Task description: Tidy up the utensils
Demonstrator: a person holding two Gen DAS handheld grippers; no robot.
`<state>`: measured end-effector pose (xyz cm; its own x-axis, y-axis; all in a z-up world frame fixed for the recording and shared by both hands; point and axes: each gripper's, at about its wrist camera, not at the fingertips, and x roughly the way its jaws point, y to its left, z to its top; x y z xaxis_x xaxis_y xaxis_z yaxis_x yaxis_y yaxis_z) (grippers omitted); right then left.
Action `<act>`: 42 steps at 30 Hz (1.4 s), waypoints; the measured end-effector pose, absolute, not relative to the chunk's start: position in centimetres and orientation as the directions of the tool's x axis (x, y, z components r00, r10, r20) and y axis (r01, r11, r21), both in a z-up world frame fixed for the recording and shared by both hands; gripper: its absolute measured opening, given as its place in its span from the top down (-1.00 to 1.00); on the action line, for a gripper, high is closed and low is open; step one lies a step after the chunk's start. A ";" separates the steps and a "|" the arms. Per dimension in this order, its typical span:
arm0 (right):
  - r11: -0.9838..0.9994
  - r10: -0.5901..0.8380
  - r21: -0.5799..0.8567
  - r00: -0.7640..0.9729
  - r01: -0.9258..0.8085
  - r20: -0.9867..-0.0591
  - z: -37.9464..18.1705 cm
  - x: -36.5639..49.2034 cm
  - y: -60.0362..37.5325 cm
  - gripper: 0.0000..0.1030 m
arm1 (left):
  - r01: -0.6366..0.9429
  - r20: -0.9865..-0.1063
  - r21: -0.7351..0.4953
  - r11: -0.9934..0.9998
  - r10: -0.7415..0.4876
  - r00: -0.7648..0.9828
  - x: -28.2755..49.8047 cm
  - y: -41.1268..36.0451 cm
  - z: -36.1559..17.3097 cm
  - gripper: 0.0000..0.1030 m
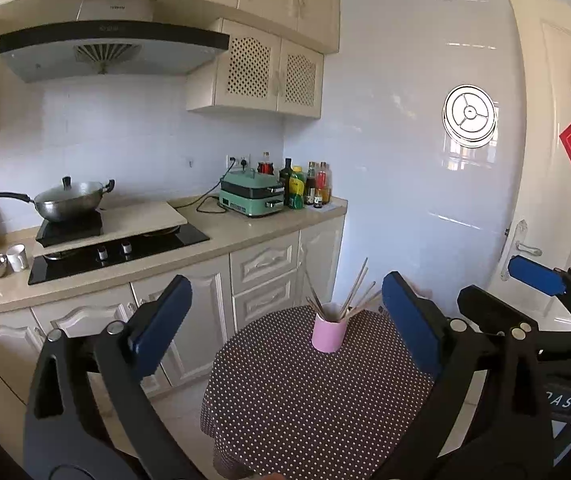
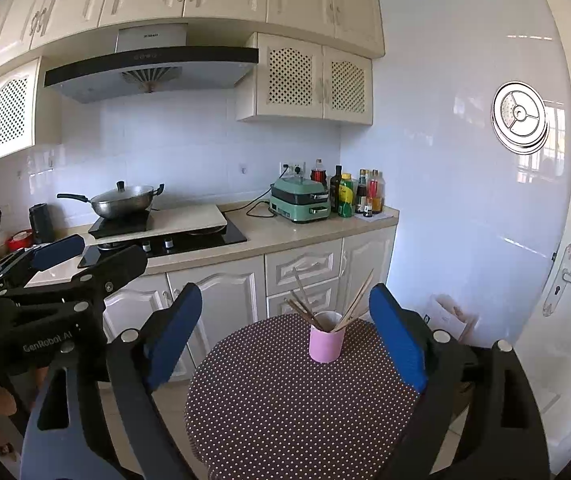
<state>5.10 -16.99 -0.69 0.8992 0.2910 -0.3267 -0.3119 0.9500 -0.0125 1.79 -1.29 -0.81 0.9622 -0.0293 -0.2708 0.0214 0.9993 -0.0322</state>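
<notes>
A pink cup (image 1: 328, 333) stands upright near the far edge of a small round table with a brown polka-dot cloth (image 1: 285, 400). Several wooden chopsticks (image 1: 355, 290) stick out of the cup, fanned left and right. The cup (image 2: 326, 342), chopsticks (image 2: 355, 300) and table (image 2: 277, 408) also show in the right wrist view. My left gripper (image 1: 285, 332) is open and empty, held above the table's near side. My right gripper (image 2: 285, 336) is open and empty, also short of the cup. Each gripper shows at the edge of the other's view.
Behind the table runs a kitchen counter (image 1: 213, 240) with a stove, a wok (image 1: 69, 200), a green appliance (image 1: 251, 196) and several bottles (image 1: 309, 184). Cream cabinets (image 1: 261, 276) stand below. A white door (image 1: 545, 200) is at the right.
</notes>
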 end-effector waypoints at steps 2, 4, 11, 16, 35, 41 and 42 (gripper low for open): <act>0.950 0.293 -0.012 0.900 -0.313 -0.322 -0.7 5.0 -17.1 -0.61 | 0.016 -0.266 -0.027 1.000 -0.022 0.964 1.7 -1.5 -0.7 -0.83; 0.950 0.293 -0.013 0.903 -0.313 -0.315 -0.7 4.9 -17.3 -0.62 | 0.012 -0.261 -0.020 1.000 -0.017 0.965 1.7 -1.7 -0.7 -0.84; 0.948 0.299 -0.010 0.904 -0.317 -0.305 -0.7 4.8 -17.5 -0.67 | 0.000 -0.243 -0.003 1.000 0.000 0.970 1.3 -1.9 -0.3 -0.85; 0.946 0.305 -0.011 0.905 -0.323 -0.297 -0.5 4.7 -17.4 -0.70 | -0.009 -0.237 0.008 1.000 0.011 0.971 1.1 -2.1 -0.1 -0.86; 0.947 0.304 -0.008 0.905 -0.321 -0.298 -0.4 5.4 -17.7 -0.76 | -0.023 -0.235 0.024 0.999 0.028 0.972 1.7 -2.5 -0.1 -0.87; 0.947 0.305 -0.006 0.904 -0.321 -0.299 -0.4 5.3 -17.7 -0.76 | -0.023 -0.226 0.027 0.999 0.028 0.974 1.8 -2.5 -0.5 -0.87; 0.947 0.307 -0.004 0.903 -0.323 -0.300 -0.4 5.4 -17.7 -0.76 | -0.022 -0.224 0.027 0.999 0.028 0.974 1.8 -2.5 -0.5 -0.87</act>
